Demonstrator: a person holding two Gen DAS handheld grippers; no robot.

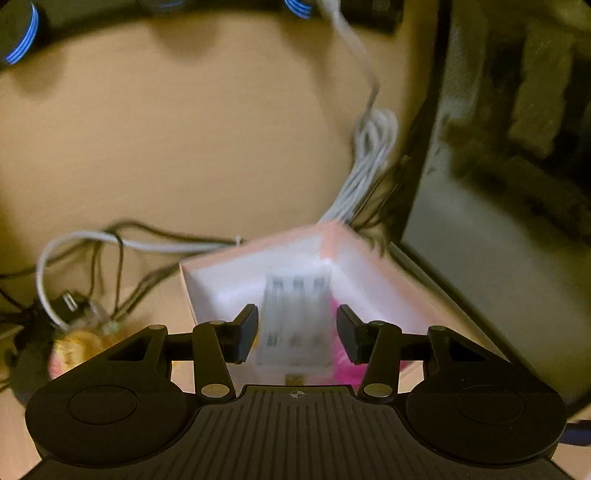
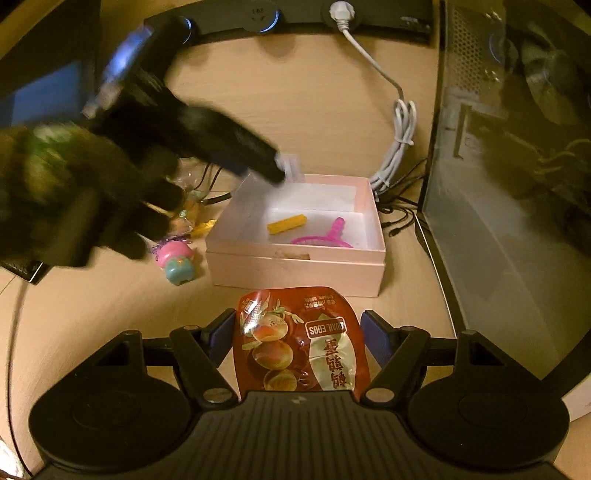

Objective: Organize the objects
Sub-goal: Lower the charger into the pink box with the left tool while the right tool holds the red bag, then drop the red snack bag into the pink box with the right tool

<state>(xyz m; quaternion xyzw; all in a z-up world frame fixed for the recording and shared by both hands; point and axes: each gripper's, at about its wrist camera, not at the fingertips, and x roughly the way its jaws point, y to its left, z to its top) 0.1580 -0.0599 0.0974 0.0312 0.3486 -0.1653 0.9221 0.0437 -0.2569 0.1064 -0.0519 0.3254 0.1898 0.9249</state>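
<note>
In the left wrist view my left gripper (image 1: 295,332) hangs over the open pink box (image 1: 369,251). A translucent white plastic piece (image 1: 293,325) sits between its fingers; the pads stand close beside it with small gaps, blurred. In the right wrist view my right gripper (image 2: 297,341) has a red quail-egg packet (image 2: 299,343) lying between its open fingers, in front of the pink box (image 2: 295,266). Inside the box lie a yellow block (image 2: 287,224) and a pink comb-like toy (image 2: 325,236). The left gripper (image 2: 280,168) shows there above the box's far left corner with the white piece (image 2: 291,164).
A pink and teal toy (image 2: 177,262) and small wrapped items (image 2: 192,218) lie left of the box. A bundled white cable (image 2: 400,144) and black wires (image 2: 399,210) lie behind it. A dark glass-sided case (image 2: 498,184) stands at the right. A black strip (image 2: 295,18) spans the desk's back.
</note>
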